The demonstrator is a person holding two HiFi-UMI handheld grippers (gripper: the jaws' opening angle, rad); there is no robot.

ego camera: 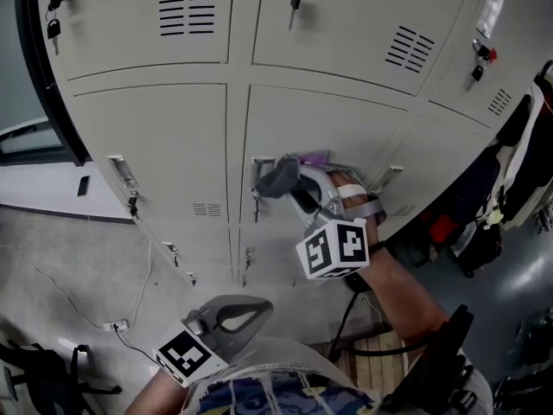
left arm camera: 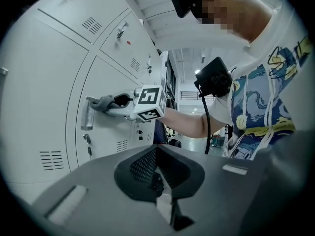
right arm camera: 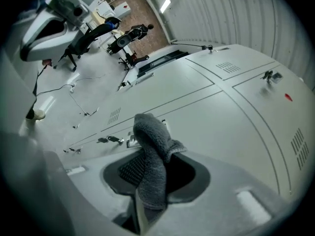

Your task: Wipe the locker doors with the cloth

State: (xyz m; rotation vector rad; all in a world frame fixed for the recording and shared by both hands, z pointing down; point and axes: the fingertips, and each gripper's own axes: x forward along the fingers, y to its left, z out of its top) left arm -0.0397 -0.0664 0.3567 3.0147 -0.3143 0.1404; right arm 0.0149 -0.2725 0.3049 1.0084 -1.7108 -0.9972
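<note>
A grey cloth [ego camera: 278,178] is bunched in my right gripper [ego camera: 294,185], which is shut on it. The cloth touches the pale locker door [ego camera: 337,128] beside its metal handle [ego camera: 257,176]. In the right gripper view the cloth [right arm camera: 152,156] rises from between the jaws, over the door [right arm camera: 221,127]. My left gripper [ego camera: 232,316] hangs low near the person's body, away from the lockers, shut with nothing in it. From the left gripper view [left arm camera: 160,181] I see the cloth [left arm camera: 104,102] and the right gripper [left arm camera: 123,102] at the handle [left arm camera: 87,113].
Keys [ego camera: 295,0] hang from several locks on the upper doors. A dark door frame [ego camera: 43,67] borders the lockers on the left. A cable and power strip [ego camera: 114,325] lie on the floor. Bags and clothes [ego camera: 518,171] hang at right.
</note>
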